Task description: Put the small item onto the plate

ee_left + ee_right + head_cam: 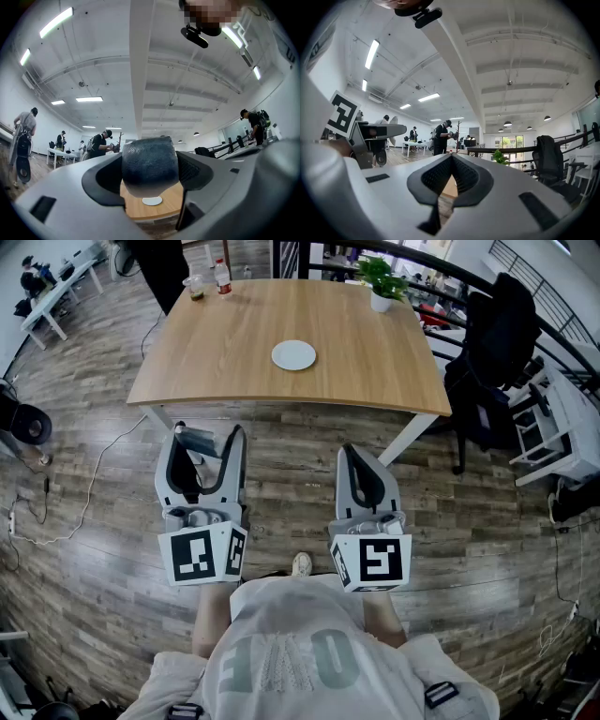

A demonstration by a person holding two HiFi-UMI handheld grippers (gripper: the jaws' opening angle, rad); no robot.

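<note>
At the far left of the head view a thin cable (94, 479) trails over the plank floor (281, 442). On the table's far-left corner stand a cup (196, 287) and a small bottle (222, 277). The left gripper (208, 441) is held out over the floor in front of the wooden table (366, 367), short of its near edge, and tips slightly upward. Its jaws stand wide, and the left gripper view shows them closed on the small item (150, 165), a dark grey, rounded, rough-surfaced lump that fills the gap from pad to pad. From above, the item shows as a greyish shape near the tips of those jaws, over the floor and well apart from the table top. The white plate (293, 355) lies near the middle of the table with nothing on it. In the left gripper view it appears just beneath the held item, farther away on the wood. Near the bottom middle of the head view, the toe of the person's shoe (302, 564) shows between the two marker cubes. The right gripper (351, 459) is held level beside the left one, also over the floor. Its jaws are pressed together with nothing between them, which the right gripper view shows plainly. A potted plant (380, 285) stands on the table's far-right corner. A black chair (497, 334) draped with dark cloth stands off the table's right side.
</note>
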